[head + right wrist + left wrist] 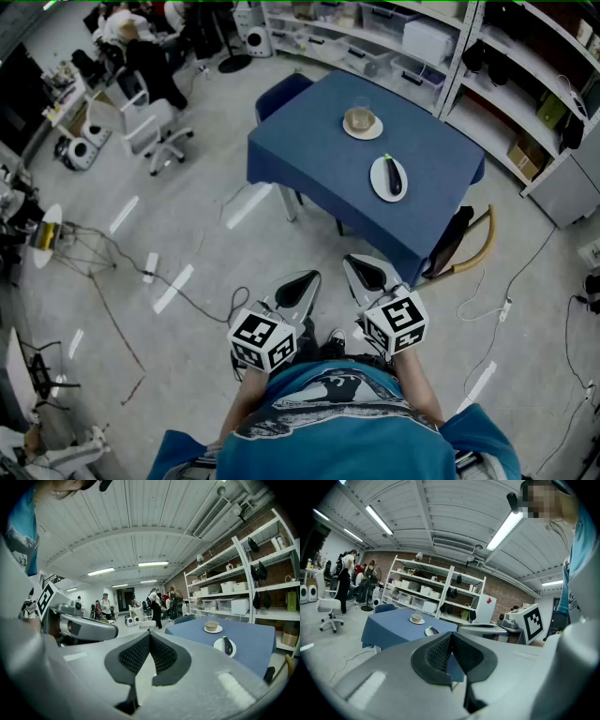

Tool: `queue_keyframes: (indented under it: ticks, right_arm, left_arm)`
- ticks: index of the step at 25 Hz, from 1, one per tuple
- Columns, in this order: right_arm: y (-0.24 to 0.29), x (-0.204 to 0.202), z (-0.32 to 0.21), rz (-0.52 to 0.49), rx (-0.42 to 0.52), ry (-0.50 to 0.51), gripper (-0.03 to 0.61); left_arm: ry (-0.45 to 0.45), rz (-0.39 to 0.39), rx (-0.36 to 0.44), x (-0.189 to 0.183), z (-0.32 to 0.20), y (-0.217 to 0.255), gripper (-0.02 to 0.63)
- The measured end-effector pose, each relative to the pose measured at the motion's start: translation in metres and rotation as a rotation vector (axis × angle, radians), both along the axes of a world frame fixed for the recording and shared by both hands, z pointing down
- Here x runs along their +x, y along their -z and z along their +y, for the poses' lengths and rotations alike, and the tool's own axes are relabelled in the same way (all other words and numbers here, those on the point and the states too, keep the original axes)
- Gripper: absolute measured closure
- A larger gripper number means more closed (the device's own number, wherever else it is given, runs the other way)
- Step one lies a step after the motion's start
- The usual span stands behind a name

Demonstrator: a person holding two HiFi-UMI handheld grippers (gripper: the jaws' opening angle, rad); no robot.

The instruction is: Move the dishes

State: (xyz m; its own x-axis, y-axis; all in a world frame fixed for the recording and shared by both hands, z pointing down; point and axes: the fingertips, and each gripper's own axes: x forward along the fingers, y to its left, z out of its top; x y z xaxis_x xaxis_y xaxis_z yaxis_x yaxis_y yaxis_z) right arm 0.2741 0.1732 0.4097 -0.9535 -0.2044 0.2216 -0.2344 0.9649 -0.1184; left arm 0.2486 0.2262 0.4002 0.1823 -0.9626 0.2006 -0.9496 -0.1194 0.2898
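A blue-clothed table (pixel 309 150) stands ahead of me. On it, a white plate (pixel 388 178) carries a dark eggplant (pixel 395 175), and farther back a white saucer (pixel 362 125) holds a tan cup (pixel 360 116). Both dishes also show in the right gripper view, the plate (pixel 223 645) and the saucer with its cup (pixel 212 627). My left gripper (pixel 307 279) and right gripper (pixel 359 269) are held side by side short of the table's near edge, well away from the dishes. Each gripper is shut with nothing between its pads.
A blue chair (pixel 281 94) sits at the table's far left side. Shelving (pixel 525 84) with boxes runs behind and to the right. Cables (pixel 131 272) cross the floor at left, office chairs (pixel 155 131) and people stand farther left. A curved wooden piece (pixel 473 248) leans by the table's right corner.
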Motion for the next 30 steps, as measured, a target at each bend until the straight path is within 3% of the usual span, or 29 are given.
queue_keyframes:
  ticks: [9, 18, 30]
  right_arm:
    - [0.0, -0.01, 0.005, -0.027, 0.002, 0.054, 0.575]
    - [-0.008, -0.024, -0.007, -0.028, -0.063, 0.042, 0.575]
    - [-0.02, -0.078, -0.031, 0.006, -0.107, 0.017, 0.575]
  left_arm:
    - [-0.002, 0.001, -0.011, -0.004, -0.004, -0.005, 0.598]
    - [-0.003, 0.015, -0.024, -0.019, -0.012, -0.01, 0.598]
    - [-0.03, 0.036, -0.04, -0.075, -0.038, -0.019, 0.598]
